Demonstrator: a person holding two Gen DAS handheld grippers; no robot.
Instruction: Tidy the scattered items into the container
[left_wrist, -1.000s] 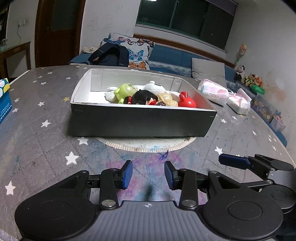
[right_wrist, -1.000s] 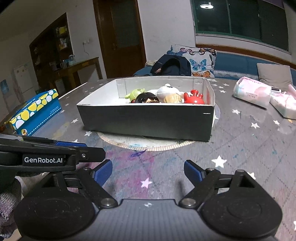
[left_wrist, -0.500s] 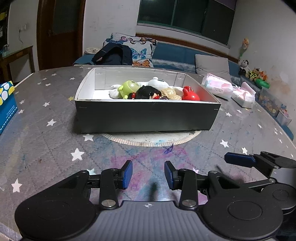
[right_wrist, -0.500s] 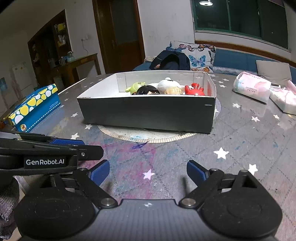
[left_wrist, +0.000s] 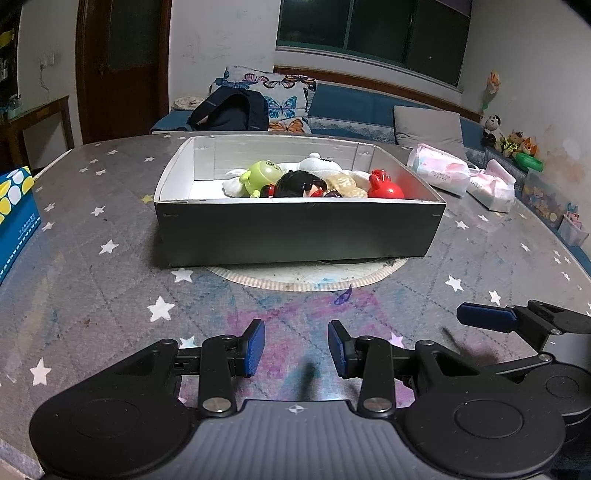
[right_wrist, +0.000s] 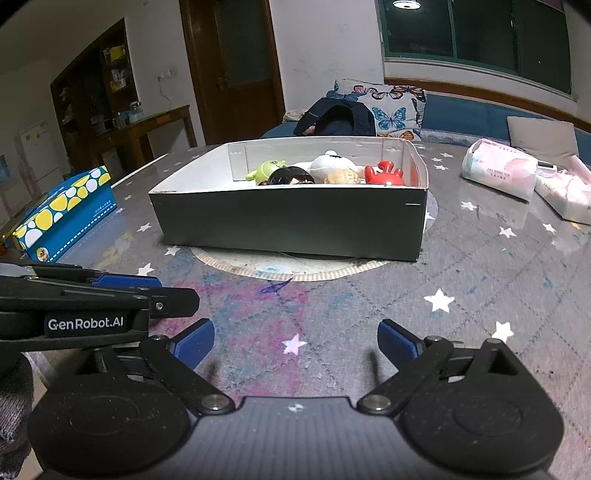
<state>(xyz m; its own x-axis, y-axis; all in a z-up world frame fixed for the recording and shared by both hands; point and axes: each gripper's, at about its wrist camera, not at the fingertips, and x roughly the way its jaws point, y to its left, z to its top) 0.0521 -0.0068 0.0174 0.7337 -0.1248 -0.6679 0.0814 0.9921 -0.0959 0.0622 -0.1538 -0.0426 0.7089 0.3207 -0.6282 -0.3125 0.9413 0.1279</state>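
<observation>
A dark open box (left_wrist: 295, 230) with a white inside stands on a round mat in the middle of the star-patterned table; it also shows in the right wrist view (right_wrist: 291, 225). Inside lie several toys: a green frog figure (left_wrist: 260, 173), a white plush (left_wrist: 317, 164), a black-haired doll head (left_wrist: 299, 183), a tan figure (left_wrist: 343, 184) and a red crab toy (left_wrist: 384, 188). My left gripper (left_wrist: 296, 347) is open and empty, low over the table in front of the box. My right gripper (right_wrist: 295, 343) is open wide and empty, beside the left one.
A blue box with yellow spots (right_wrist: 62, 214) lies at the table's left edge. Two pink tissue packs (left_wrist: 439, 173) (left_wrist: 491, 188) lie at the right. A sofa with cushions and a dark backpack (left_wrist: 231, 112) stands beyond the table.
Both grippers have drawn back a little from the box and sit lower; the box looks slightly farther and flatter. Both stay open and empty.
</observation>
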